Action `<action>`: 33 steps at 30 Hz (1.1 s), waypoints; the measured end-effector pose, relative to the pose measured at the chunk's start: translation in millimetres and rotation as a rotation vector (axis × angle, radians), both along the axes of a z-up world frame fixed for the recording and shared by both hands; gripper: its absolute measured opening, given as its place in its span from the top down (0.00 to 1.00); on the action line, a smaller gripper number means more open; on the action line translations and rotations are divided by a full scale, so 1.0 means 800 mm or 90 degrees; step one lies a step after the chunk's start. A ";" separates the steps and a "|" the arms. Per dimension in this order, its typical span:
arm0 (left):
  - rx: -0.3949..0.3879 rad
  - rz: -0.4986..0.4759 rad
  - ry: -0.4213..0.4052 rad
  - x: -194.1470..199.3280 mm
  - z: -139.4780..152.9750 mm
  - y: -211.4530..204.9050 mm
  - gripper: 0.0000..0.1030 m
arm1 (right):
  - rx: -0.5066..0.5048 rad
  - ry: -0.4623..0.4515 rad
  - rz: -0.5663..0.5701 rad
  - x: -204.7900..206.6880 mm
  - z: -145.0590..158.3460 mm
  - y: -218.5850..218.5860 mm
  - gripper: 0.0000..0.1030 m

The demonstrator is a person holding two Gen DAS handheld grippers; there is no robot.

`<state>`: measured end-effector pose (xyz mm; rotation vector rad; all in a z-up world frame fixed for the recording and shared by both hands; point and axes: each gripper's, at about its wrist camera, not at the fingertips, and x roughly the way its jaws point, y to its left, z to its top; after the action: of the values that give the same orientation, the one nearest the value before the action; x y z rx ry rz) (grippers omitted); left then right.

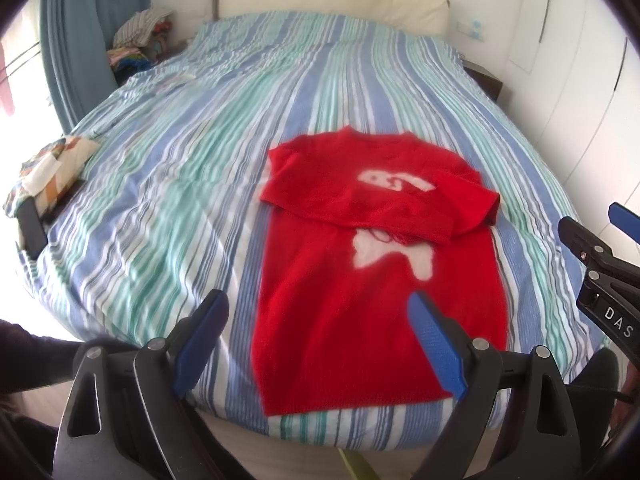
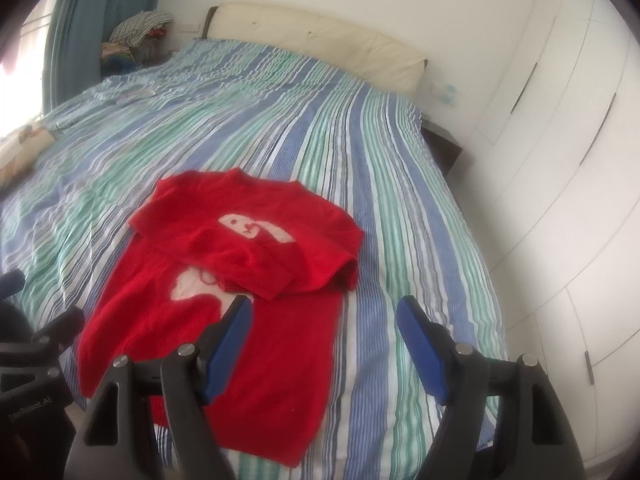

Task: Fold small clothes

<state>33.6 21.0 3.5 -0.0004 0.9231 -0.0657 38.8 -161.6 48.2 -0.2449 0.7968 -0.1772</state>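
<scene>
Left wrist view puts your left gripper at the foot of the bed, its blue fingers spread wide apart with nothing between them; the one at 5 o'clock hangs over the sweater, the one at 7 o'clock over the striped cover beside it. That red sweater lies flat near the foot edge, hem toward you, with both sleeves folded in across the chest so that they cut its white figure in two. At 3 o'clock in this view the edge of your right gripper shows, off the sweater's right side. At 9 o'clock a phone and a patterned cloth sit on the bed's left edge, well apart from the sweater. From the right wrist view, your right gripper also stands open and empty: its finger at 7 o'clock is above the sweater, its other finger above the bare cover to the right. White wardrobe doors fill the 3 o'clock side, and a cream headboard closes the far end at 12 o'clock.
</scene>
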 end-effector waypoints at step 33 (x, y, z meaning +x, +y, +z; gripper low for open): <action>-0.147 -0.060 -0.076 -0.030 0.095 0.006 0.08 | -0.079 -0.005 -0.025 0.032 -0.001 0.000 0.24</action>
<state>9.8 25.6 79.7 -0.1654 0.7913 -0.2577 64.7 -161.3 47.0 -0.3453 0.7834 -0.2652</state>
